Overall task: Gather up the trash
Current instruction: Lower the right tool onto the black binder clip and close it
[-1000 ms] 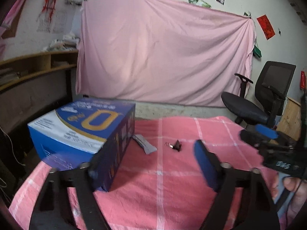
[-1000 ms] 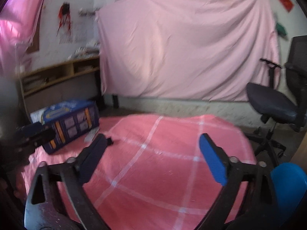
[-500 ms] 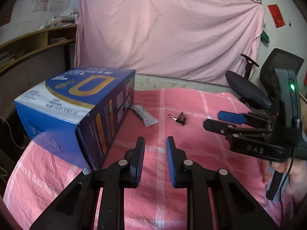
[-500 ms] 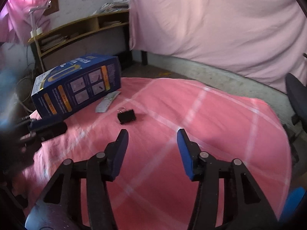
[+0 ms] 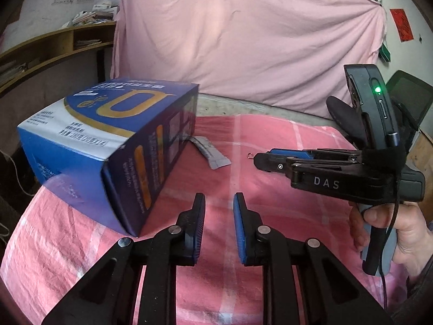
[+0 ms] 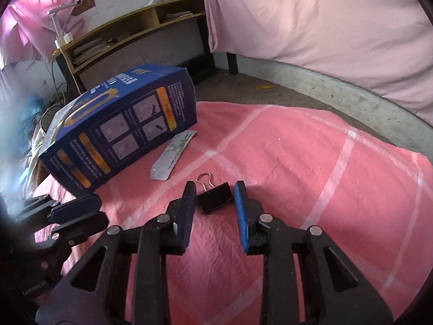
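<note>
right gripper [image 6: 215, 199]: low centre of the right wrist view, jaws have just been closing; the black binder clip [image 6: 215, 197] lies between the blue pads, a sliver of gap shows on each side, not yet pinched
binder clip: on the pink checked cloth [image 6: 311, 168], wire handle pointing toward the top of the frame; in the left wrist view only its wire tip shows past the right gripper [image 5: 261, 159]
left gripper [image 5: 217, 208]: bottom centre of the left wrist view, jaws have just been closing and stand narrow with a gap, nothing between them, above bare cloth
blue box [image 6: 119, 132]: left of centre, lying on its side on the cloth; the faces in view are closed, contents cannot be told
grey wrapper [image 6: 173, 159]: flat strip on the cloth, one end just beside the box's lower edge, up and left of the clip
hand [image 5: 392, 227]: right edge of the left wrist view, gripping the right gripper's handle
shelf [image 6: 130, 35]: upper left, open compartments holding stacked papers
</note>
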### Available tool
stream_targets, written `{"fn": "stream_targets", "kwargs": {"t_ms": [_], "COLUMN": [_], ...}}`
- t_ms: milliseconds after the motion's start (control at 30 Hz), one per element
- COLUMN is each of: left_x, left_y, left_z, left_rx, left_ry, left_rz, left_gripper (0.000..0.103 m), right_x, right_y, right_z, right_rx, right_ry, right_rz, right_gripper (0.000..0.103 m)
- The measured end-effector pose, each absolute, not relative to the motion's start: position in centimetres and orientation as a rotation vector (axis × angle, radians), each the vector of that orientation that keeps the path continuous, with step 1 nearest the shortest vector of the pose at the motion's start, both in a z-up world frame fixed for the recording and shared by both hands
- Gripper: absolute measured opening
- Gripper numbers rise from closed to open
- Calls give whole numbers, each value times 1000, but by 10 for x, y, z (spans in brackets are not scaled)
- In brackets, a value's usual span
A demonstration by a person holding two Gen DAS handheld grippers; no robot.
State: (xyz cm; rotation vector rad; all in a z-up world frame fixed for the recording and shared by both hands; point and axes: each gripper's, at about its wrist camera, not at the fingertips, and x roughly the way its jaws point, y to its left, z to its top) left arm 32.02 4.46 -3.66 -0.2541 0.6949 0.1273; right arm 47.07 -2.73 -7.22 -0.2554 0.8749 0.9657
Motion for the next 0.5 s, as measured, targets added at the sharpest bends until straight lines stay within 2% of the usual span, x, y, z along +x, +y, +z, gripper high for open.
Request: {"fn": "stream_targets", "kwargs": {"t_ms": [233, 400, 500], "left_x": [344, 374, 388], "left_y": [29, 27, 28], "left_z": [-37, -42, -43], "left_rx": [-246, -276, -277], "left_ry": [716, 755, 767], "left_rz": [122, 211, 252], "left_gripper": [18, 20, 21], "right_x": [442, 427, 426], "right_y": [-99, -165, -169], "right_z": [-59, -53, -55], "right_rx": [-211, -49, -61], "right_ry": [868, 866, 856], "right_rz": [757, 614, 605], "right_gripper": [54, 54, 54]}}
